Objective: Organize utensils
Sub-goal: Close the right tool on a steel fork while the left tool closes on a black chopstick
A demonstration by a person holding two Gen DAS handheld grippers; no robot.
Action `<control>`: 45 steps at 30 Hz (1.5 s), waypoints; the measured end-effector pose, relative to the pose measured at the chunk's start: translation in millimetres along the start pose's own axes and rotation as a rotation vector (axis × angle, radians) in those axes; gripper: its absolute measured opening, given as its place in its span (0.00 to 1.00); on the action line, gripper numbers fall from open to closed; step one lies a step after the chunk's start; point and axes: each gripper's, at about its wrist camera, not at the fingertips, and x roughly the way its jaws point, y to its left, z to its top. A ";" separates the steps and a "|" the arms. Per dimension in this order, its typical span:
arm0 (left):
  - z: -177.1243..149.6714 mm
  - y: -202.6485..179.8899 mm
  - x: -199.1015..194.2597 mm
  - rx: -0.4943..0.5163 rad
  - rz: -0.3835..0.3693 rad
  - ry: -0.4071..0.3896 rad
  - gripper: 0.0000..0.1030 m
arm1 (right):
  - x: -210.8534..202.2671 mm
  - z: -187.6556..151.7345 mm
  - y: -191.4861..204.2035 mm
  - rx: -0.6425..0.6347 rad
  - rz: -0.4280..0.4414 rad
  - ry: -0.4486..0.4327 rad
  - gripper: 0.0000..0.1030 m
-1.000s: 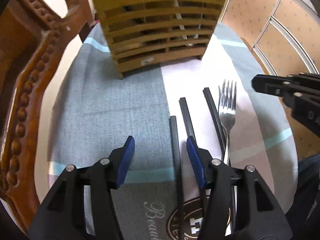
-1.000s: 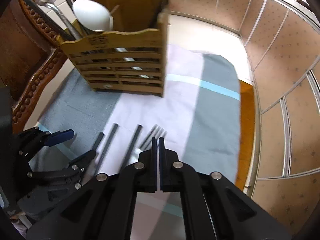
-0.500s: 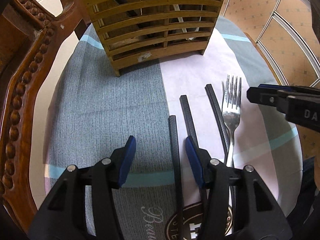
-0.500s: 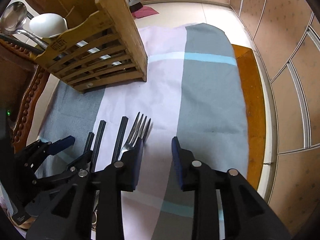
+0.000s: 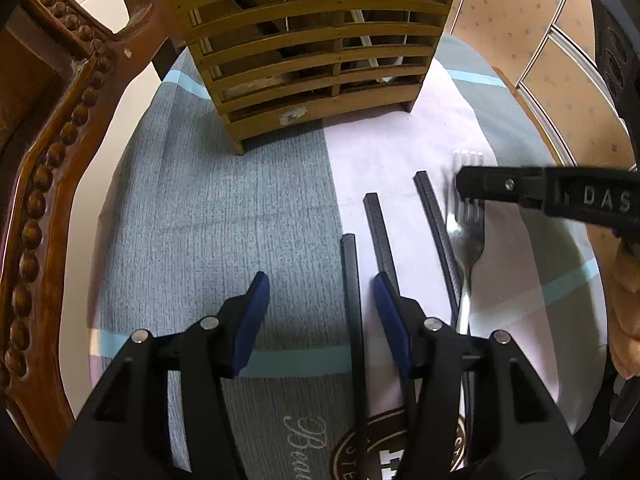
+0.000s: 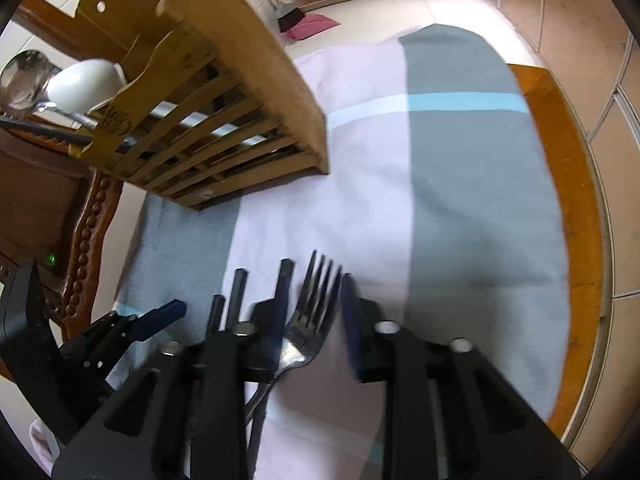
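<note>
A steel fork (image 6: 310, 320) lies on the cloth, tines away from me, beside three black chopsticks (image 5: 352, 280). My right gripper (image 6: 312, 316) is open, low over the fork, its jaws either side of the fork's head; it reaches in from the right in the left wrist view (image 5: 464, 184), above the fork (image 5: 468, 236). My left gripper (image 5: 320, 300) is open and empty, its jaws astride the leftmost chopstick. The slatted wooden utensil holder (image 5: 316, 52) stands at the back, also seen in the right wrist view (image 6: 224, 120), with a ladle (image 6: 20, 76) and a white spoon (image 6: 84, 84) in it.
A grey, white and light blue cloth (image 6: 480, 200) covers the round wooden table (image 6: 568, 184). A carved wooden chair (image 5: 44, 152) stands close on the left. A tiled floor (image 5: 520, 8) lies beyond the right edge.
My right gripper opened and came down and left over the fork's head. My left gripper edged forward toward the holder, still open.
</note>
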 end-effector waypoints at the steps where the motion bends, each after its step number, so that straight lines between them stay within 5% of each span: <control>1: 0.5 0.1 0.1 -0.001 -0.001 -0.001 0.51 | -0.7 -0.7 2.3 -0.013 -0.002 -0.001 0.09; 11: 15.9 -2.1 4.8 -0.019 0.016 -0.014 0.49 | -22.4 -6.6 14.1 -0.069 -0.038 -0.061 0.04; 18: 25.1 -14.8 3.7 0.026 0.003 -0.024 0.17 | -29.3 -9.4 13.6 -0.095 -0.068 -0.061 0.04; 21: 26.9 -16.4 3.7 0.032 0.001 -0.024 0.12 | -22.3 -9.1 15.4 -0.098 -0.093 -0.035 0.05; 38: 24.8 -16.3 2.0 0.038 0.006 -0.021 0.13 | -9.3 -7.4 -4.0 -0.045 -0.133 0.029 0.24; 45: 23.5 -9.9 2.1 0.017 0.017 -0.021 0.24 | -15.1 -7.6 -14.5 -0.017 -0.079 0.036 0.29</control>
